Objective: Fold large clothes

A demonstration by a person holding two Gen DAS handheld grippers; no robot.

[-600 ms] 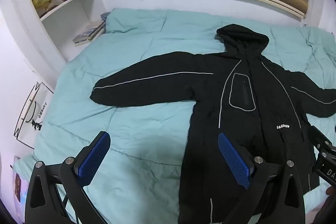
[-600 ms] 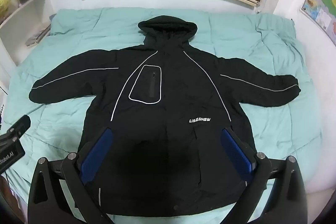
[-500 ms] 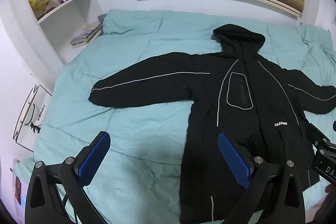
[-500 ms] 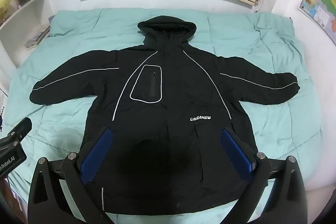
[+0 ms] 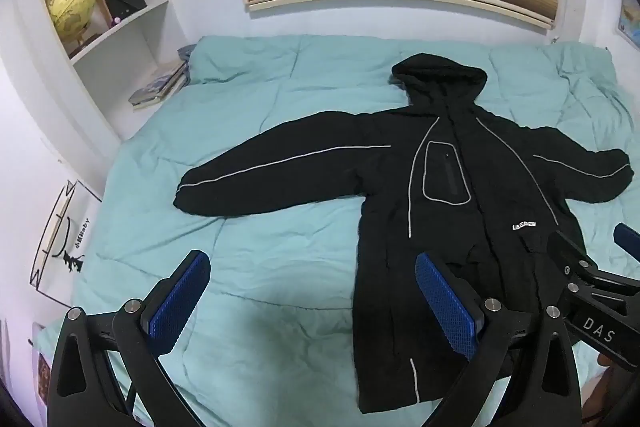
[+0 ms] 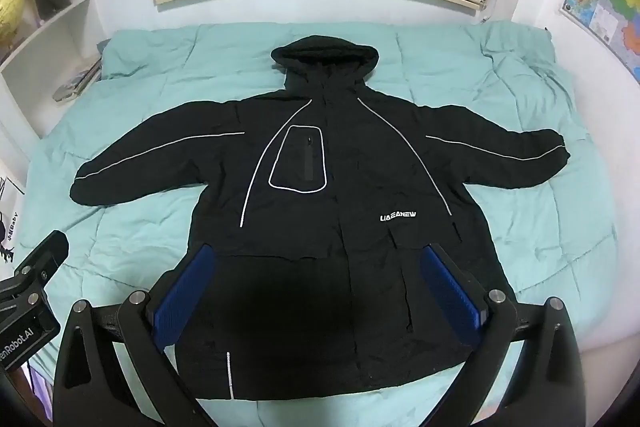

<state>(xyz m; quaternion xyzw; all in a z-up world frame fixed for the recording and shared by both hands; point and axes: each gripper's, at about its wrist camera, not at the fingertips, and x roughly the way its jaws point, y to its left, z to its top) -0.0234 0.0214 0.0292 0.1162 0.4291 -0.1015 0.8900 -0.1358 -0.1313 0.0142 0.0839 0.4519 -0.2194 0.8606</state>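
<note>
2 grippers, both spread wide w/ nothing between the pads, and both have pulled back and up a bit vs the views from about 0.5 s ago. You can tell because the jacket point(image 6: 332, 211) now sits smaller and more fully in frame: in the left wrist view its far sleeve point(image 5: 588, 179), cut off at the edge before, shows right to the cuff, and in the right wrist view more of the quilt point(image 6: 532, 131) shows around it.

Left gripper point(image 5: 312, 303) hangs over bare quilt just beside the jacket's side hem; right gripper point(image 6: 318, 295) hangs over the lower front panel, apart from the cloth as far as I can see.

Jacket itself hasn't shifted: flat on its back on the teal bed, hood point(image 6: 324, 57) toward the headboard wall, both sleeves out sideways, zip shut, hem nearest you.

What that means, imo: 0 folds done, you're at the start, and the step back reads as lining up, not grabbing. Near sleeve point(image 5: 280, 171) looks like the obvious 1st target for your left: pinch at the cuff, bring it across the chest. Padded cloth will prob spring back, so press it down.
</note>
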